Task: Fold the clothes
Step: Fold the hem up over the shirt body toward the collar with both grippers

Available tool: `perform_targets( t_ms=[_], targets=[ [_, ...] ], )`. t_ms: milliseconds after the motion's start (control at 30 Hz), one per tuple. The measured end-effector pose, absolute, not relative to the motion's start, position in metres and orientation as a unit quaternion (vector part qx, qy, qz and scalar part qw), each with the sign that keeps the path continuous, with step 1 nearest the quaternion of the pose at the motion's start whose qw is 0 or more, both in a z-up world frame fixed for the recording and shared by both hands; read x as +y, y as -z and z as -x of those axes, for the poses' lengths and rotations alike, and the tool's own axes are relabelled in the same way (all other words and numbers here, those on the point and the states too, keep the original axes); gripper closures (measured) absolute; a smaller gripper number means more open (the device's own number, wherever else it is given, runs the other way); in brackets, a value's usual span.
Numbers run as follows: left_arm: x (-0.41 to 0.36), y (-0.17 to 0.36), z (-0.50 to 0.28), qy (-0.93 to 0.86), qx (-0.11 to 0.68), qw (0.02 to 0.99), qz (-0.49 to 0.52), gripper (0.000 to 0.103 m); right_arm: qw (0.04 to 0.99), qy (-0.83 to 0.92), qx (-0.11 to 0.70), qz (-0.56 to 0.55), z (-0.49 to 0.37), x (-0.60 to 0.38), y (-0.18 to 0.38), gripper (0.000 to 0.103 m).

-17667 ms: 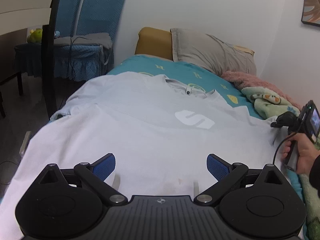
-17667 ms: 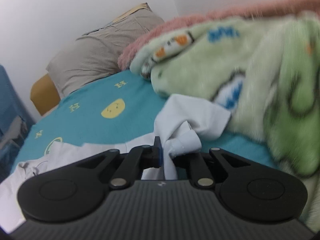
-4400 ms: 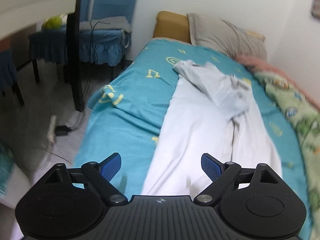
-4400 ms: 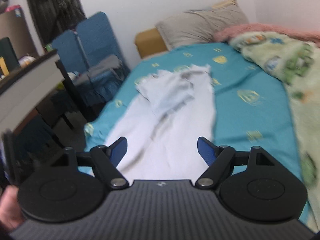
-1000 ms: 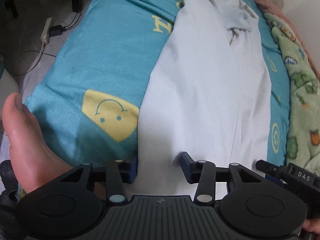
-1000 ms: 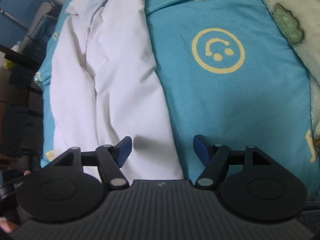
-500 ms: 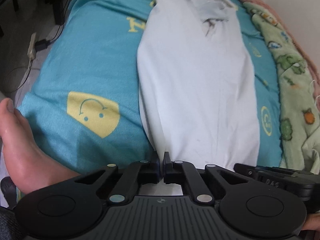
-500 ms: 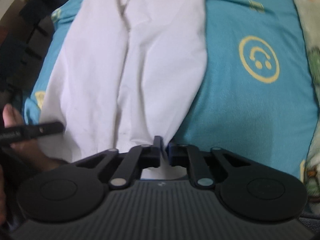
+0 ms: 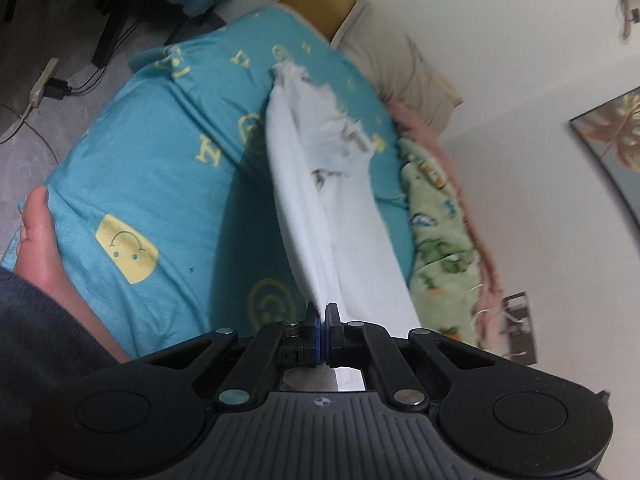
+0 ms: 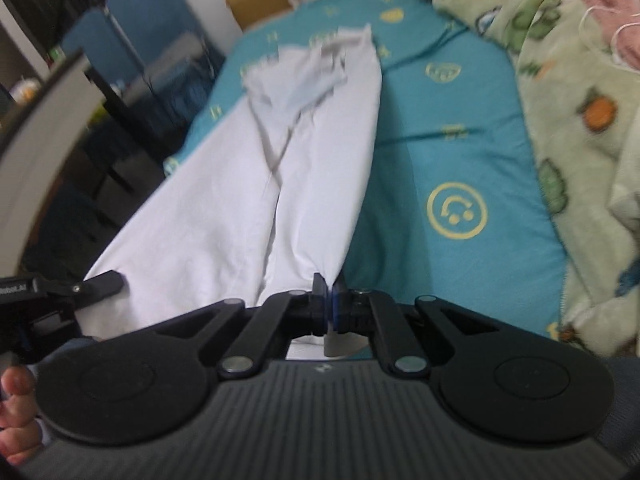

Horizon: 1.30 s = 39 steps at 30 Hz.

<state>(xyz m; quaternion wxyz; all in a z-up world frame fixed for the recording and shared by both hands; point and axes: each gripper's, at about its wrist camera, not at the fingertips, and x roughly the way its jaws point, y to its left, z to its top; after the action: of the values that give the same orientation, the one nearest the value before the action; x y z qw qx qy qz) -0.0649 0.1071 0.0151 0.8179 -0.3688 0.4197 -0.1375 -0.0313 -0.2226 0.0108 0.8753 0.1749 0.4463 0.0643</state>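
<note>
A white T-shirt (image 9: 324, 200) folded into a long strip stretches from the bed's pillow end toward me, its near hem lifted off the teal sheet. My left gripper (image 9: 322, 332) is shut on the hem's left corner. In the right wrist view the same T-shirt (image 10: 280, 168) rises from the bed, and my right gripper (image 10: 330, 310) is shut on its right hem corner. The collar end with the sleeves bunched on top still rests on the bed. The left gripper's body (image 10: 48, 296) shows at the right wrist view's left edge.
The bed's teal sheet (image 9: 160, 168) carries yellow smiley prints. A green and pink fleece blanket (image 10: 580, 100) lies along the right side, pillows (image 9: 396, 64) at the head. Blue chairs (image 10: 132, 40) and a dark table stand left of the bed; cables and a power strip (image 9: 44, 80) lie on the floor.
Both grippers, shut on the hem half a second ago, have risen and pulled the near end of the shirt up off the bed; the cloth now hangs taut between hem and collar.
</note>
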Motion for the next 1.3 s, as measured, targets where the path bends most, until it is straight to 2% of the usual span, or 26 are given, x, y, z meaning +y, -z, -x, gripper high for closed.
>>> perform_targets(
  t_ms=[133,267,500,667,900,1300],
  targets=[
    [0.104,-0.043,0.096,0.142,0.408,0.821,0.374,0.101,0.887,-0.076,0.413,-0.191,0.068,-0.234,-0.036,0.098],
    [0.102,-0.050,0.126,0.125,0.428,0.808,0.386,0.101,0.891,-0.079,0.392,-0.216,0.104,-0.245,-0.039,0.098],
    [0.088,-0.048,0.124,0.101,0.445,0.815,0.358,0.101,0.884,-0.080,0.371,-0.275,0.119,-0.266,-0.027,0.098],
    [0.079,-0.053,0.079,0.075,0.443,0.836,0.316,0.101,0.881,-0.081,0.349,-0.311,0.080,-0.274,-0.023,0.098],
    [0.061,-0.048,-0.015,0.081,0.392,0.885,0.240,0.101,0.903,-0.070,0.337,-0.256,-0.009,-0.263,-0.003,0.098],
    [0.035,0.032,-0.126,0.061,0.310,0.938,0.144,0.100,0.938,-0.065,0.307,-0.147,-0.149,-0.240,0.052,0.097]
  ],
)
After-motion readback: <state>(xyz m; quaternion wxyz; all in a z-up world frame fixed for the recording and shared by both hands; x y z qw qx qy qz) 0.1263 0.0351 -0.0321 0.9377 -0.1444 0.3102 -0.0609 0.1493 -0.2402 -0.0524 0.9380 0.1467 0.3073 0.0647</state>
